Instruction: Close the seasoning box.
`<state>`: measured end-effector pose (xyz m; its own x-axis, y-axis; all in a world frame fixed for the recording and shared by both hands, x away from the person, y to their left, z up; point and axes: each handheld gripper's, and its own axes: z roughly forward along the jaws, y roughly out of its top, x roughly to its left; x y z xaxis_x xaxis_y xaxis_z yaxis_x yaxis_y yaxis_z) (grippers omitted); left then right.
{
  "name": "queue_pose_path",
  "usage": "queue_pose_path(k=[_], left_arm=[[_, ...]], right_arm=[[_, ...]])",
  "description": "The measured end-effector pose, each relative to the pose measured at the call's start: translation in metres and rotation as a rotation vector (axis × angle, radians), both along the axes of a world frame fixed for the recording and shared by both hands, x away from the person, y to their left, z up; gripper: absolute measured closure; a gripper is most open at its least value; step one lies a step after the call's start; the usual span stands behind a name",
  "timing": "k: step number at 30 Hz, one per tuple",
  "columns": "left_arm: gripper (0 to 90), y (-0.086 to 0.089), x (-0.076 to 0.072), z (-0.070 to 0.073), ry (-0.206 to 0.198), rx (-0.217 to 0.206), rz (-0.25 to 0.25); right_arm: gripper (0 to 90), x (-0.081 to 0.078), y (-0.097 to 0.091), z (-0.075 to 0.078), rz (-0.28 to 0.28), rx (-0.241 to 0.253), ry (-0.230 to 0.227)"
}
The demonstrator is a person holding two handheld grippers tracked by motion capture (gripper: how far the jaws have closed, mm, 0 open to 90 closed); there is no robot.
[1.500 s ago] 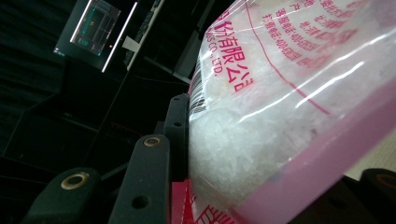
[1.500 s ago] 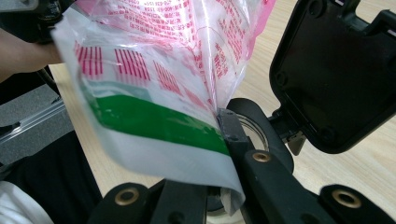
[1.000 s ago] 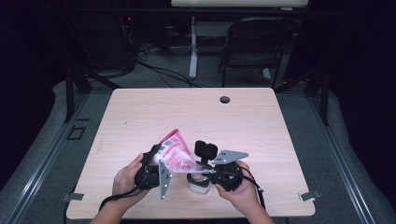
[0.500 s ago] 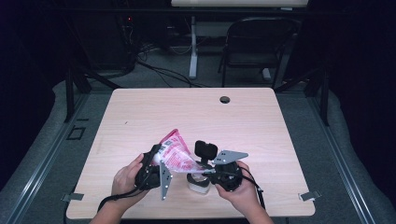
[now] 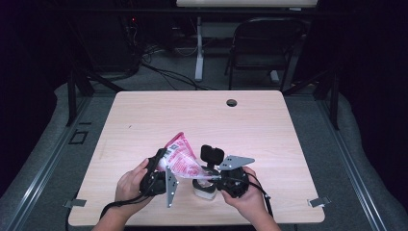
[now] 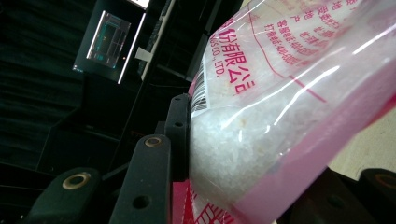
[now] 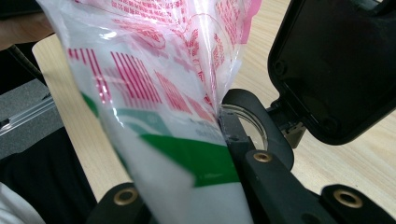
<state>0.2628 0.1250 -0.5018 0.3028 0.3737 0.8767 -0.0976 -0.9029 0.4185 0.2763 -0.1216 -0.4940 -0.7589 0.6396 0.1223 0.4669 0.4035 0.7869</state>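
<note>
On the pale wooden table (image 5: 144, 120), I hold a clear plastic bag with pink print and white grains (image 5: 182, 161) slung between my tongs. The left gripper (image 5: 161, 166) pinches its full end, and the right gripper (image 5: 214, 177) is pressed together on its lower corner, just above a small white container with an open black lid (image 5: 204, 188).

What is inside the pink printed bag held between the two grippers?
White, coarse grains fill the bag where the left gripper clamps it. Near the right gripper, pink and green print hides the contents.

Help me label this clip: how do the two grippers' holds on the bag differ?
The left gripper clamps the bag's thick, grain-filled part, jaws held apart. The right gripper pinches thin, flat plastic by the container, jaws nearly closed. Both grip the same bag.
</note>
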Motion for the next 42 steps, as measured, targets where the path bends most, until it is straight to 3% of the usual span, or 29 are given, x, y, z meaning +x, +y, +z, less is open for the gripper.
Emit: queue_pose_path(k=[17,18,32,42], left_arm=[[69.5,-0.0037,-0.0037,0.0056,-0.026,0.032,-0.011],[69.6,-0.0042,-0.0037,0.0047,-0.026,0.018,-0.013],[69.6,-0.007,-0.0054,0.0083,-0.043,0.024,-0.026],[69.6,-0.008,-0.006,0.0098,-0.048,0.046,-0.034]], right_arm=[[89.4,-0.0018,-0.0014,-0.0007,-0.017,-0.012,-0.009],[89.4,-0.002,-0.0015,-0.0006,-0.017,-0.011,-0.01],[89.5,-0.0039,-0.002,-0.0005,-0.023,-0.017,-0.013],[89.5,-0.0052,-0.0018,-0.0016,-0.029,-0.021,-0.015]])
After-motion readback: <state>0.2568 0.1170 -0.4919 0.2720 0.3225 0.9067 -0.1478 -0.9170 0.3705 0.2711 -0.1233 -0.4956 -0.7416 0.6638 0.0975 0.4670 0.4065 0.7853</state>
